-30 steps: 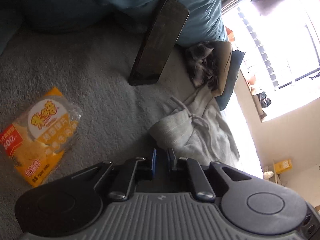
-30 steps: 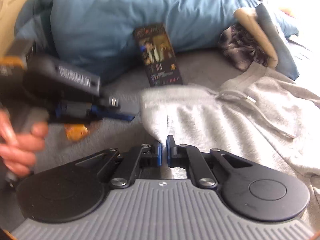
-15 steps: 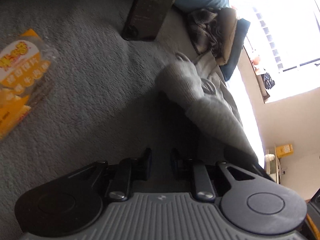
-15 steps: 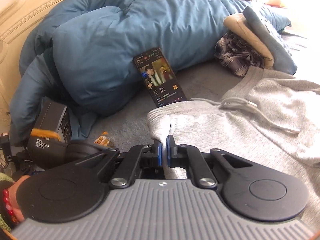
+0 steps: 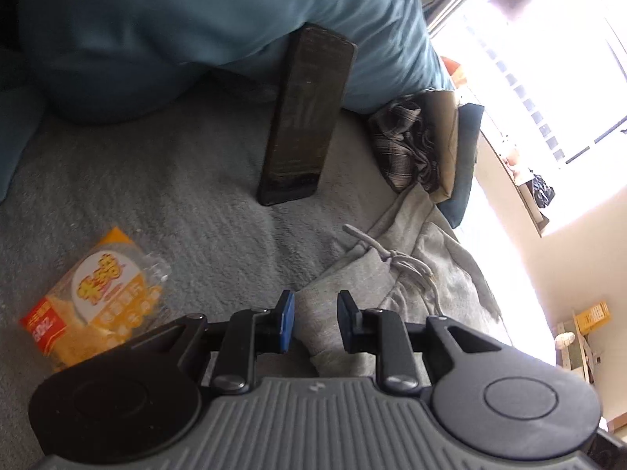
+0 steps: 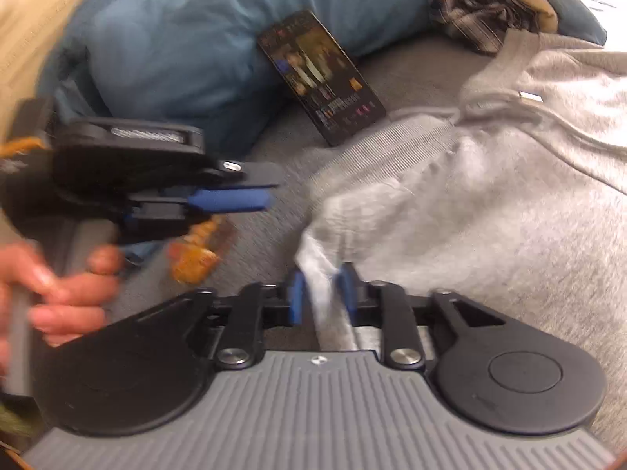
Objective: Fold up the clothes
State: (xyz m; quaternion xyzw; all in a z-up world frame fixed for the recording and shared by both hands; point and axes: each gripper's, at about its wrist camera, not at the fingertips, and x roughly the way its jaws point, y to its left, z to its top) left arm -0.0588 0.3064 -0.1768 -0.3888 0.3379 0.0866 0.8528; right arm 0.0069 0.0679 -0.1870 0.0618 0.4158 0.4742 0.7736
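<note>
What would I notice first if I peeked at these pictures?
Probably the big grey hoodie spread over the bed, with the right gripper open around its edge. Next, the dark phone leaning against the puffy blue duvet, and the bright yellow snack packet lying left of the open left gripper.
</note>
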